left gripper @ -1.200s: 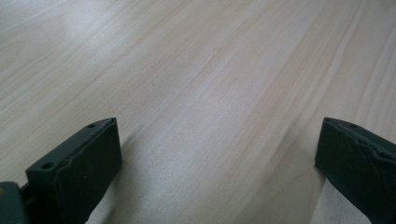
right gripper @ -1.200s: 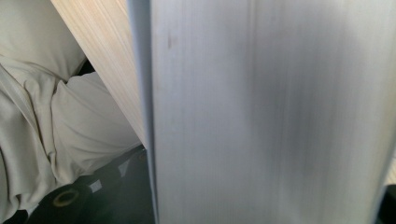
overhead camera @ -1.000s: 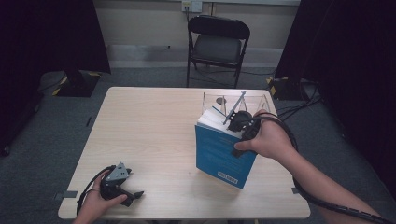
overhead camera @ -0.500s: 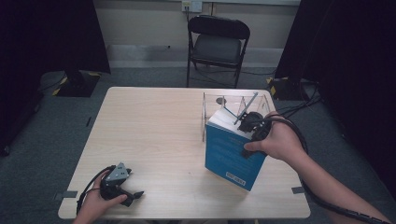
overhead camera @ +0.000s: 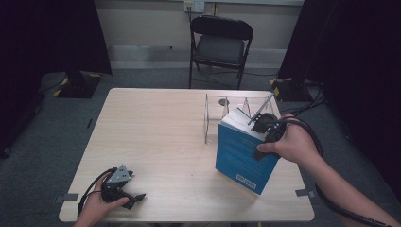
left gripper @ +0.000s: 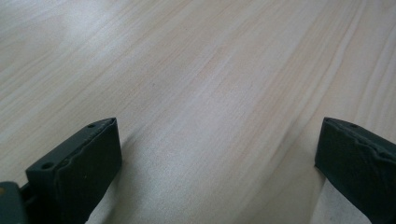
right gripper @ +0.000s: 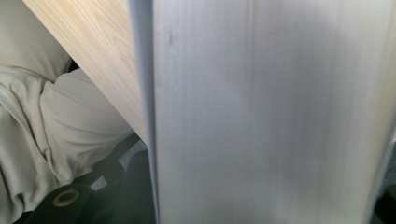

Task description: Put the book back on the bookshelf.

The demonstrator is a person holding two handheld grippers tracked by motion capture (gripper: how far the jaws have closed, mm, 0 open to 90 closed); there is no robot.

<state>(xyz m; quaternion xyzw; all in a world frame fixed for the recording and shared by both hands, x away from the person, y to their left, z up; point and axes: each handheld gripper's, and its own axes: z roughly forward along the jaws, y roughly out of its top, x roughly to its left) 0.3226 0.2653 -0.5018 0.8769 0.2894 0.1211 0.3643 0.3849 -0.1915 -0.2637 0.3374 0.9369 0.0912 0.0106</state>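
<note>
A thick blue-covered book with white page edges (overhead camera: 243,153) is held tilted, just in front of a clear acrylic divider rack (overhead camera: 222,111), gripped at its upper edge by the right tool (overhead camera: 263,126), whose jaws are closed on it. Well left of the rack, the left tool (overhead camera: 135,197) is rested on the pale wooden surface (overhead camera: 161,137), jaws spread wide and empty.

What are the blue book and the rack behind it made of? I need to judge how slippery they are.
Blue book: probably a smooth, slightly glossy cover over paper; pale page edges show on top. Rack: likely clear acrylic, since the table shows through it.
</note>
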